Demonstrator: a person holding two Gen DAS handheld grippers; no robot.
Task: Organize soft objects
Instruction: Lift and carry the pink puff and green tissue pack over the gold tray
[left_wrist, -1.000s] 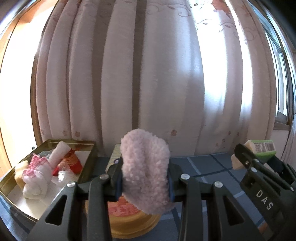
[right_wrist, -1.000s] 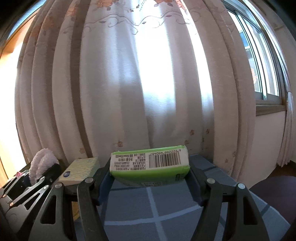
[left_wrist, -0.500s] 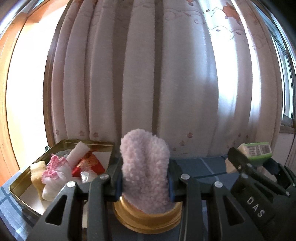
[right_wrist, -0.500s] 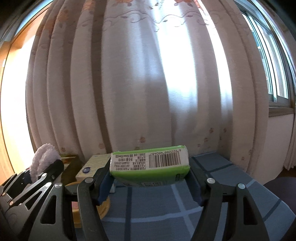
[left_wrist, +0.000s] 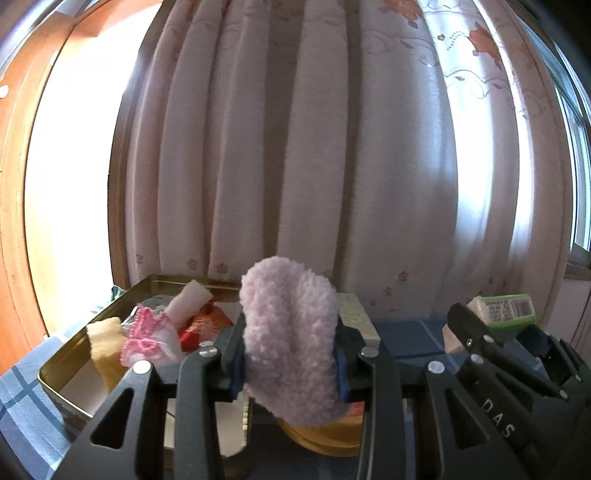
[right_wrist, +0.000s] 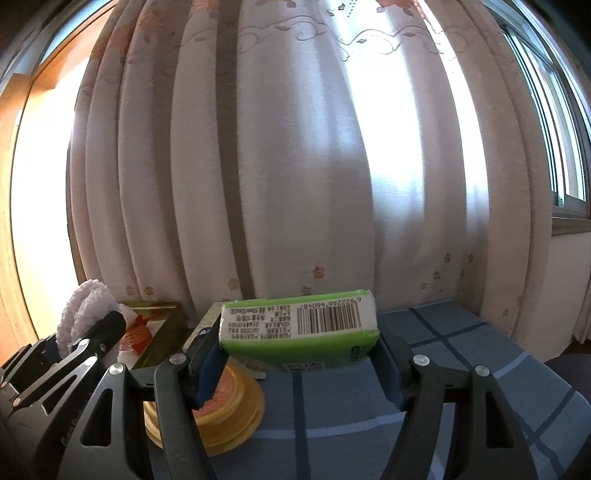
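My left gripper (left_wrist: 290, 363) is shut on a fluffy pale pink cloth (left_wrist: 290, 332), held upright above the table. To its left lies a gold tin tray (left_wrist: 59, 376) with a yellow cloth (left_wrist: 105, 343), a pink-and-white knitted piece (left_wrist: 147, 338), a white roll (left_wrist: 188, 299) and a red item (left_wrist: 199, 328). My right gripper (right_wrist: 299, 354) is shut on a green-and-white tissue pack (right_wrist: 299, 325) with a barcode, held level. The left gripper (right_wrist: 79, 345) with the pink cloth (right_wrist: 86, 306) shows at the left of the right wrist view; the tissue pack (left_wrist: 502, 308) shows at the right of the left wrist view.
A round yellow tin (right_wrist: 225, 410) sits on the blue checked tablecloth (right_wrist: 461, 369) below both grippers. A pale rectangular box (left_wrist: 356, 317) lies behind it near the tray. Pink flowered curtains (left_wrist: 314, 147) hang just behind the table, with a window frame (right_wrist: 569, 206) at right.
Both grippers have shifted left along the table with their loads. The tray and the round yellow tin have slid rightward in both views; the grips are unchanged.
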